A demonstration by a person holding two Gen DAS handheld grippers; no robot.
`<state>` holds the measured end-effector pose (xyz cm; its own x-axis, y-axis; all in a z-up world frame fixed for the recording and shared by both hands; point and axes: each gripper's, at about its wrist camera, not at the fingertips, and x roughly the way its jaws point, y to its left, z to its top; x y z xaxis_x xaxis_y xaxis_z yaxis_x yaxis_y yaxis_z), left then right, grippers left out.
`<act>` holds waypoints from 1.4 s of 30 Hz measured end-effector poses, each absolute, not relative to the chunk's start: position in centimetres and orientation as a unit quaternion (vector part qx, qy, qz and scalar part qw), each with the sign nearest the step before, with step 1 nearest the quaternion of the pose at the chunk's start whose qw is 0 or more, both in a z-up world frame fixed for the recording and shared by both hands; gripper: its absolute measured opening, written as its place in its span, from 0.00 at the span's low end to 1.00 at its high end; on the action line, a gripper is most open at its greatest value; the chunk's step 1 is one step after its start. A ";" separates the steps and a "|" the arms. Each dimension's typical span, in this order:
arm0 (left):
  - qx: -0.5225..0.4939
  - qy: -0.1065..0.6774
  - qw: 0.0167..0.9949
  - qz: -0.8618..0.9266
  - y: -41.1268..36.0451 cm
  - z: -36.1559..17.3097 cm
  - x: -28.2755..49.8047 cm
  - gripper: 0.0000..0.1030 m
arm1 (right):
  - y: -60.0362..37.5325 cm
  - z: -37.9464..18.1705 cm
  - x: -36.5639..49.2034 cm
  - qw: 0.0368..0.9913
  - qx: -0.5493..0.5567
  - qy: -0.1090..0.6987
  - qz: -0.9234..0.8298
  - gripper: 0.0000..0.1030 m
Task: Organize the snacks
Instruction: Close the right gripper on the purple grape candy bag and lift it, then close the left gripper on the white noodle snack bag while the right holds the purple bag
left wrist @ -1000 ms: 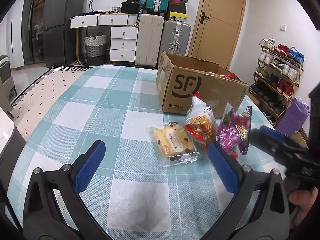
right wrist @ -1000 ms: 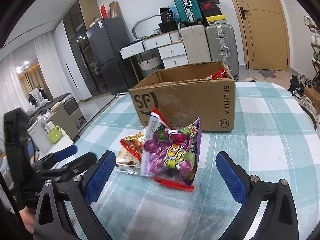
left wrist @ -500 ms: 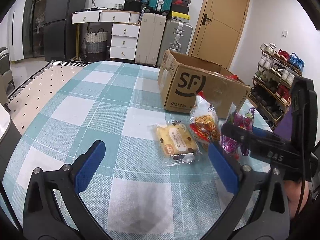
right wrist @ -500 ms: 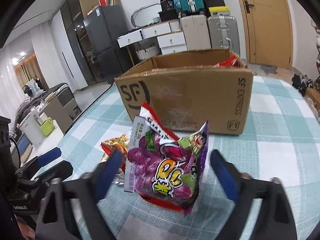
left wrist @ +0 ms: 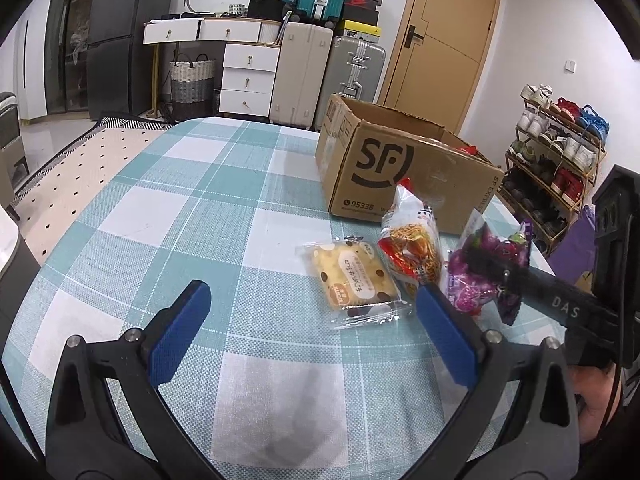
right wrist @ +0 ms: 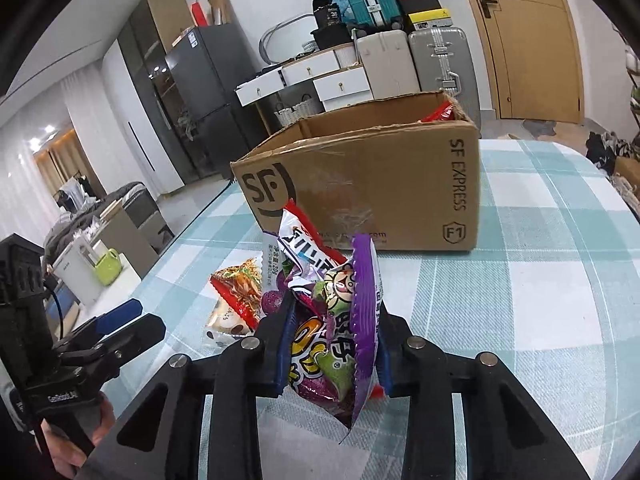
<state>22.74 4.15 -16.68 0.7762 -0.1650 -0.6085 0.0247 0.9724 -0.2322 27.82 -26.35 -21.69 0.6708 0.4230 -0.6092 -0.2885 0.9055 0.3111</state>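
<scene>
My right gripper (right wrist: 332, 344) is shut on a purple snack bag (right wrist: 340, 320), squeezing it between its blue pads on the checked tablecloth; it also shows in the left wrist view (left wrist: 492, 268). A red and white noodle snack bag (left wrist: 412, 240) leans beside it, and a yellow cake packet (left wrist: 354, 276) lies flat to its left. An open SF cardboard box (right wrist: 380, 184) stands just behind, with a red packet inside. My left gripper (left wrist: 308, 328) is open and empty, just in front of the cake packet.
The round table (left wrist: 180, 208) has a teal and white checked cloth. Suitcases (left wrist: 304, 68), white drawers and a fridge stand behind it, a shoe rack (left wrist: 560, 148) at the right. The table edge curves close at the right.
My right gripper moved forward around the purple bag and closed on it. The left gripper stayed open and barely moved.
</scene>
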 end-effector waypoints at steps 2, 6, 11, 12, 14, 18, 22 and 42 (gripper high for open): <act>-0.104 0.333 0.936 -0.050 4.1 -16.8 22.8 0.99 | -26.9 -21.6 27.2 0.910 0.098 0.354 0.193 0.32; -0.098 0.334 0.936 -0.045 4.0 -16.8 22.8 0.99 | -28.3 -21.1 25.7 0.914 0.111 0.343 0.185 0.32; -0.078 0.338 0.937 -0.048 3.2 -16.6 22.8 0.99 | -30.3 -20.9 23.7 0.917 0.125 0.335 0.174 0.32; -0.073 0.337 0.938 -0.049 2.9 -16.5 22.8 0.99 | -30.7 -20.9 23.4 0.917 0.128 0.335 0.172 0.32; -0.061 0.334 0.939 -0.050 2.6 -16.2 23.0 0.99 | -31.3 -21.1 22.8 0.917 0.133 0.335 0.170 0.32; -0.047 0.337 0.939 -0.057 1.7 -15.6 23.5 0.99 | -32.1 -21.0 21.7 0.919 0.136 0.329 0.167 0.32; -0.034 0.340 0.938 -0.058 0.9 -14.9 23.8 0.99 | -32.5 -20.7 21.0 0.922 0.132 0.321 0.170 0.32; 0.000 0.390 0.916 -0.093 -2.6 -11.9 31.0 0.99 | -32.8 -19.9 20.1 0.926 0.122 0.309 0.178 0.32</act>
<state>31.00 -2.61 -11.87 0.6788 -0.1703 -0.7143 0.1709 0.9827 -0.0719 20.11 -32.81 -19.90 0.7453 0.4052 -0.5295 -0.2548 0.9070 0.3354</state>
